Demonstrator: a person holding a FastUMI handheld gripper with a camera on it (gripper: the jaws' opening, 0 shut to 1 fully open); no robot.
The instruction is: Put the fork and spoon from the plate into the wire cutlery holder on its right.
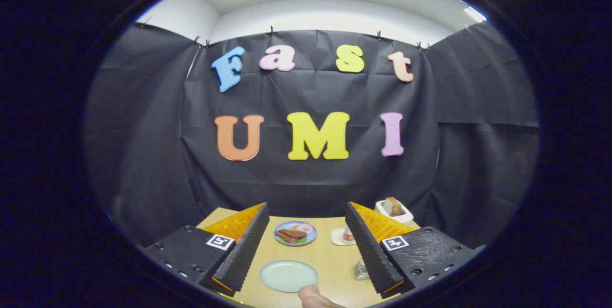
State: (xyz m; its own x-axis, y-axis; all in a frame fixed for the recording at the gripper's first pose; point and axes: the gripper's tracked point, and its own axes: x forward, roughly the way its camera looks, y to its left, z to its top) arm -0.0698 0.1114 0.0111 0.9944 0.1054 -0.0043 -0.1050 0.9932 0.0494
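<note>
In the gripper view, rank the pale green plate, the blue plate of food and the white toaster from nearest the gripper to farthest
1. Pale green plate, between the open fingers.
2. Blue plate of food, beyond them, mid-table.
3. White toaster, far right table corner.

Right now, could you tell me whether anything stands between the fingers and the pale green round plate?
Nothing visible does: the pale green round plate lies between the open fingers, with a person's fingertip at its near rim.

- The plate (288,275) lies on the table (330,262), near, between the wide-apart fingers (248,246).
- A food plate (295,233) lies farther back.
- The toaster (394,210) stands far right.
- A hand (315,297) rests nearest.
</note>
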